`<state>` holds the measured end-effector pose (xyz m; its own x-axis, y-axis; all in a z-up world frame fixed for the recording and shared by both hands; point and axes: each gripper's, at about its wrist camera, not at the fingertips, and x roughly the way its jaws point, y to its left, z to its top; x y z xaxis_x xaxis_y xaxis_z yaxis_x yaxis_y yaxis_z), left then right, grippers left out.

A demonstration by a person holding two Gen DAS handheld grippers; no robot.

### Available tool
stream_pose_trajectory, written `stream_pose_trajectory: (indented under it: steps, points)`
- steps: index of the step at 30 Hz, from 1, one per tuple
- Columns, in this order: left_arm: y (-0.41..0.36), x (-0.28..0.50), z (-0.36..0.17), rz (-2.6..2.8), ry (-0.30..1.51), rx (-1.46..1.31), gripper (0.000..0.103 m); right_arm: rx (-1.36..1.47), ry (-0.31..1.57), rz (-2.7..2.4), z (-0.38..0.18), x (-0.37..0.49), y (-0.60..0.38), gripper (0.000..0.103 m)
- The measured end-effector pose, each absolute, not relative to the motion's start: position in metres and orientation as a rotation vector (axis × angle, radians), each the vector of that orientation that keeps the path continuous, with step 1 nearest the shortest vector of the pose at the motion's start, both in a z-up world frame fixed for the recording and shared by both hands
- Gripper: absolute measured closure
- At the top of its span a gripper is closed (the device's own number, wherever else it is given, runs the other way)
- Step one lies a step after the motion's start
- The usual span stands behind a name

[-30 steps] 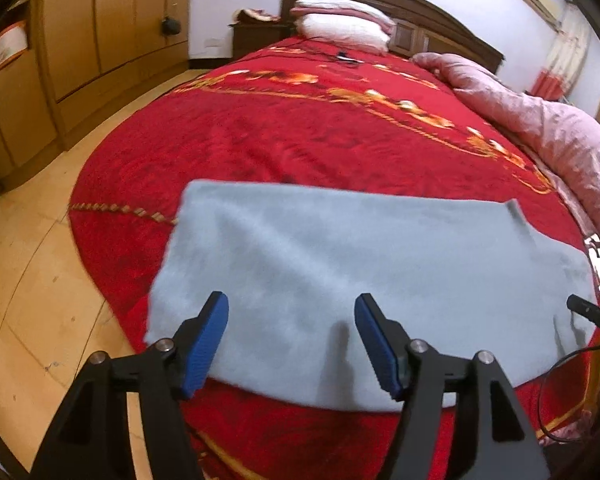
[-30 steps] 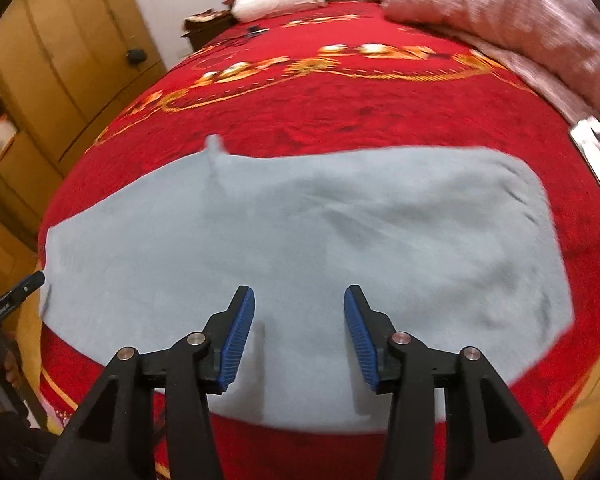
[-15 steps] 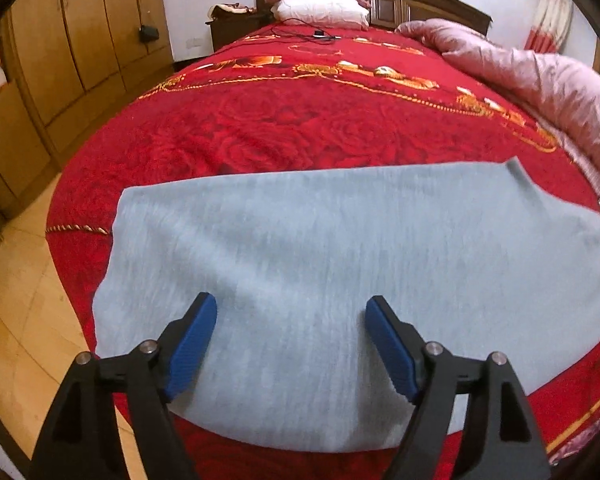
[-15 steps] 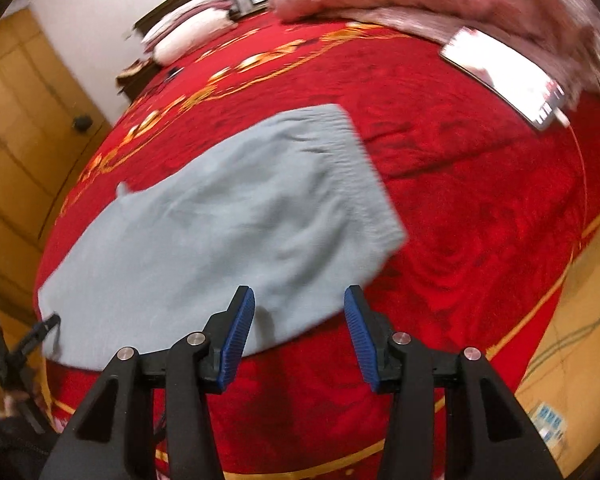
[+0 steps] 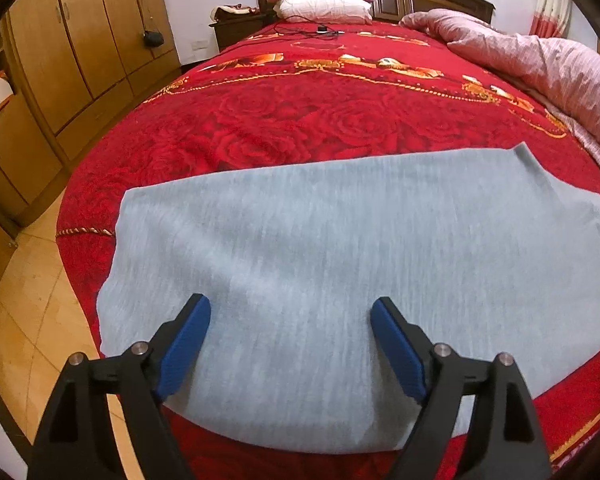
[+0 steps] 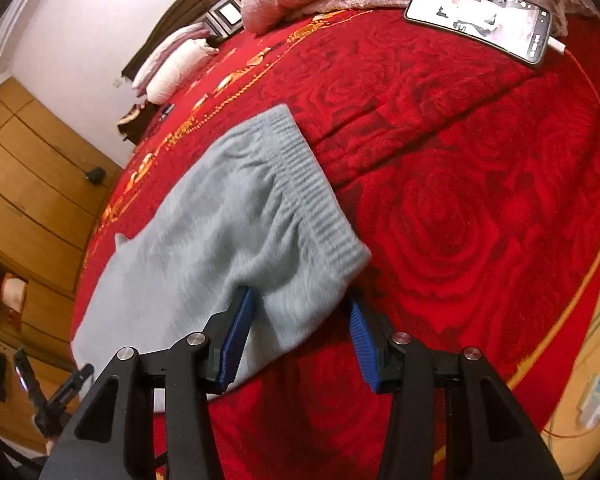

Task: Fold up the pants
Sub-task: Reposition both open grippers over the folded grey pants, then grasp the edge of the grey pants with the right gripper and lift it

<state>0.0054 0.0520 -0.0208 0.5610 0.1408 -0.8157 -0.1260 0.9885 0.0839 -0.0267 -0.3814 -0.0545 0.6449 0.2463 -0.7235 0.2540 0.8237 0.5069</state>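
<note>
Pale blue pants point(image 5: 340, 248) flat across red bedspread point(image 5: 300, 120), left gripper point(image 5: 290, 320) jaws wide apart above leg fabric, right gripper point(image 6: 300, 316) jaws apart, now straddling waistband corner point(image 6: 340, 256), nearer than half second ago, phone point(image 6: 480, 20) beyond.

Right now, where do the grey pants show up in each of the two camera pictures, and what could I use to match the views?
Left wrist view: the grey pants spread across the lower middle, under the open left gripper.
Right wrist view: the pants run from centre to lower left, ribbed waistband nearest the open right gripper.
Shared landmark: the stacked pillows at the headboard.
</note>
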Motion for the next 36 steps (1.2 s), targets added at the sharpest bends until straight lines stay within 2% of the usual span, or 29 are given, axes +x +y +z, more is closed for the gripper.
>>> stream_pose_trajectory:
  steps: [8,12,25,35,36]
  points:
    - [0.052,0.006,-0.022,0.159,0.961,0.014,0.014,0.775,0.835,0.050,-0.067,-0.019,-0.400,0.054]
    - [0.052,0.006,-0.023,0.159,0.959,0.017,0.013,0.803,0.834,0.039,-0.073,-0.020,-0.403,0.047]
    - [0.053,0.005,-0.022,0.154,0.956,0.004,0.013,0.814,0.840,0.054,-0.080,-0.036,-0.400,0.038]
    - [0.052,0.004,-0.023,0.155,0.954,0.016,0.012,0.856,0.728,0.029,-0.076,-0.016,-0.394,0.038]
    - [0.051,0.004,-0.023,0.155,0.953,0.016,0.012,0.858,0.724,0.028,-0.076,-0.017,-0.393,0.042]
